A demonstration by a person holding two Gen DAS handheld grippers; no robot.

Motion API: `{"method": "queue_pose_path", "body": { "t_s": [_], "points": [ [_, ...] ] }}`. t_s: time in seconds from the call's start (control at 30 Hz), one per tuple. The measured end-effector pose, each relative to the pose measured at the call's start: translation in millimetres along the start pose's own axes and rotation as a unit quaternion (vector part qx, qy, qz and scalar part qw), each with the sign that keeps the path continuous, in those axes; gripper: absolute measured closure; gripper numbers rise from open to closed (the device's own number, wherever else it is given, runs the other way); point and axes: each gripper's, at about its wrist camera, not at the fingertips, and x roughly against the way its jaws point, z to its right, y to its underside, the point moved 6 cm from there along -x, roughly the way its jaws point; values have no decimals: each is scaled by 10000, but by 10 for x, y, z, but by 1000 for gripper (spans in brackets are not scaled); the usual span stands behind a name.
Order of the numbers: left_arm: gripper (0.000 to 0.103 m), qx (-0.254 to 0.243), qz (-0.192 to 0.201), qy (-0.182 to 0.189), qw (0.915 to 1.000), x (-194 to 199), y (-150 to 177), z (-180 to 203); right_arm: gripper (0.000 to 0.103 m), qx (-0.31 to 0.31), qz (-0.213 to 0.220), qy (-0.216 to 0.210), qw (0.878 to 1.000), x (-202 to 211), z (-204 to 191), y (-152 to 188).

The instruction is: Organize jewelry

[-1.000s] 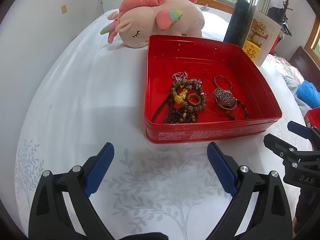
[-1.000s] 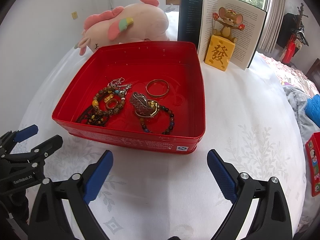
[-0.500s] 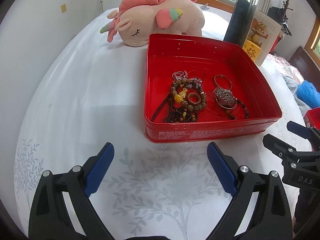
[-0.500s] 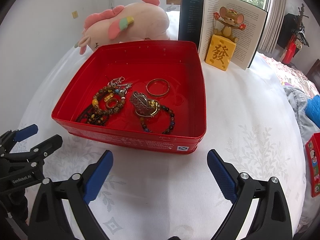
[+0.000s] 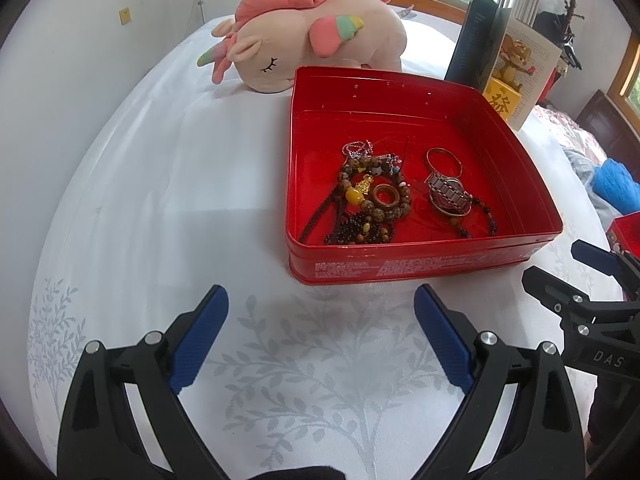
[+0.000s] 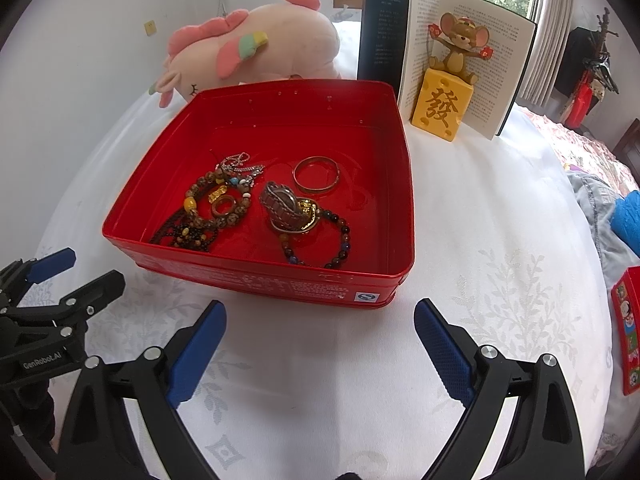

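A red tin box [image 5: 400, 268] [image 6: 248, 276] stands open on the white bedcover. Inside lie brown bead bracelets [image 5: 376, 196] [image 6: 216, 208], a silver chain [image 5: 356, 148], a gold bangle [image 5: 442, 158] [image 6: 316, 174], a metal watch [image 5: 446, 196] [image 6: 282, 208] and a dark bead bracelet [image 6: 328, 240]. My left gripper [image 5: 320, 328] is open and empty, just in front of the box. My right gripper [image 6: 320, 340] is open and empty, also in front of the box. Each gripper shows at the edge of the other's view.
A pink unicorn plush [image 5: 312, 52] lies behind the box. An open book [image 6: 448, 52] stands at the back right with a mouse figurine on a yellow block [image 6: 444, 92]. A blue cloth [image 5: 616, 180] and a red card box [image 6: 626, 328] lie at the right.
Both grippers have stayed nearly still, open and empty. The views shifted only slightly. The jewelry in the box has not moved.
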Motion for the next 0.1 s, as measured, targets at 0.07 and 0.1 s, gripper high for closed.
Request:
{"method": "queue_pose_path", "body": {
  "t_s": [0.07,0.1],
  "points": [
    [10,4,-10,5,10000,-2,-2,-2,8,-3,-4,1,10000,-6,2,2],
    [10,9,-15,1,10000,-3,-3,-6,8,-6,-3,2,10000,-3,1,-2]
  ]
}}
